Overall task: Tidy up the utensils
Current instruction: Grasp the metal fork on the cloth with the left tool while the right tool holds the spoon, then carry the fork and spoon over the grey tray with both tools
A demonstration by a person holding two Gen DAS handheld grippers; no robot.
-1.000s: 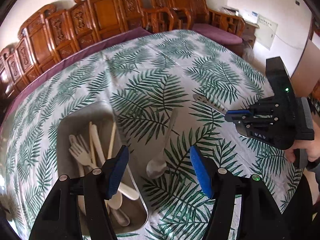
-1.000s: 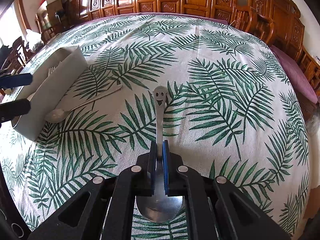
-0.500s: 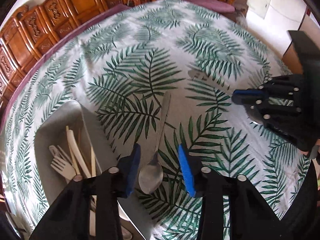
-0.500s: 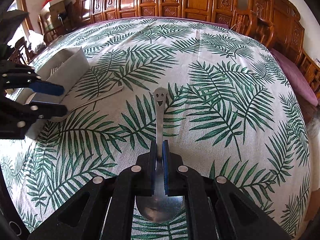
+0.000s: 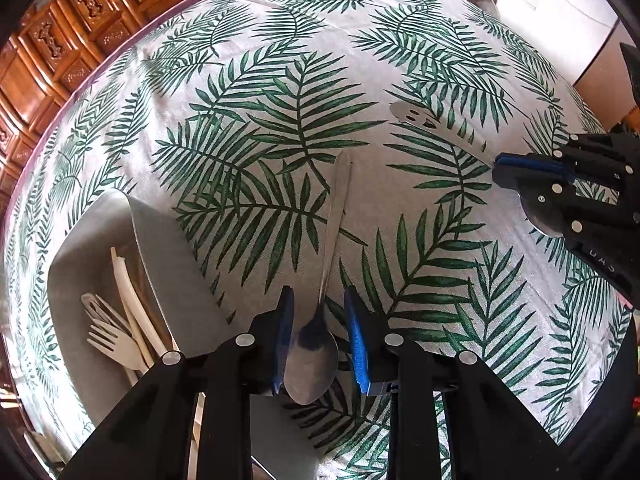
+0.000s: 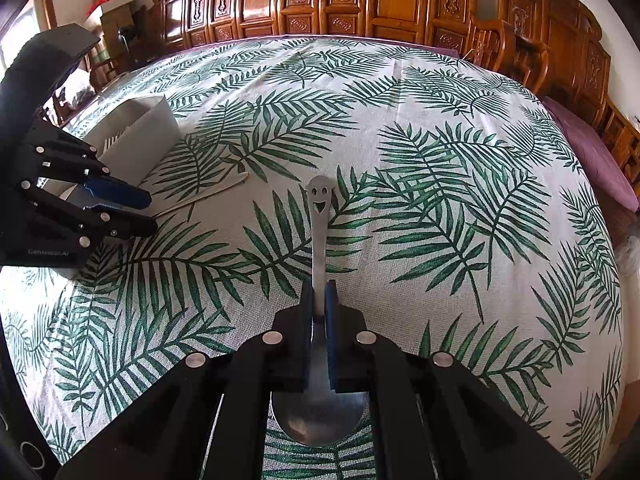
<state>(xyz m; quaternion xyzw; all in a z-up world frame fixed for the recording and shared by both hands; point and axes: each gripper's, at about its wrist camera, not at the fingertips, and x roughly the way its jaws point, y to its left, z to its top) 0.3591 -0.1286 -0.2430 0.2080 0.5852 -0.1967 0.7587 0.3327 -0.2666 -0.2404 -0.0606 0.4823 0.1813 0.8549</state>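
- Carved wooden chairs point(image 6: 400, 4) are lining the far edge of a counter point(image 5: 360, 32) that is wearing a palm-leaf cloth.
- A grey tray point(image 5: 176, 264) is sitting near the counter's left edge, holding pale plastic forks point(image 5: 112, 340) and other cutlery.
- The left tongs point(image 5: 319, 344) are closing around a plain spoon point(image 5: 334, 220) lying just beside the tray; the pads are not yet pressing on it.
- The right tongs point(image 6: 319, 308) are clenched on the neck of a smiley spoon point(image 6: 319, 208), its bowl sitting under them.
- Risk, as I judge it: the left pads are meeting the neck right at the bowl, so the spoon could be pivoting or slipping out as it lifts, and the tray wall is close enough to be knocked.
- Writing: letters on both tongs' housings are showing but are too blurred to read with confidence.
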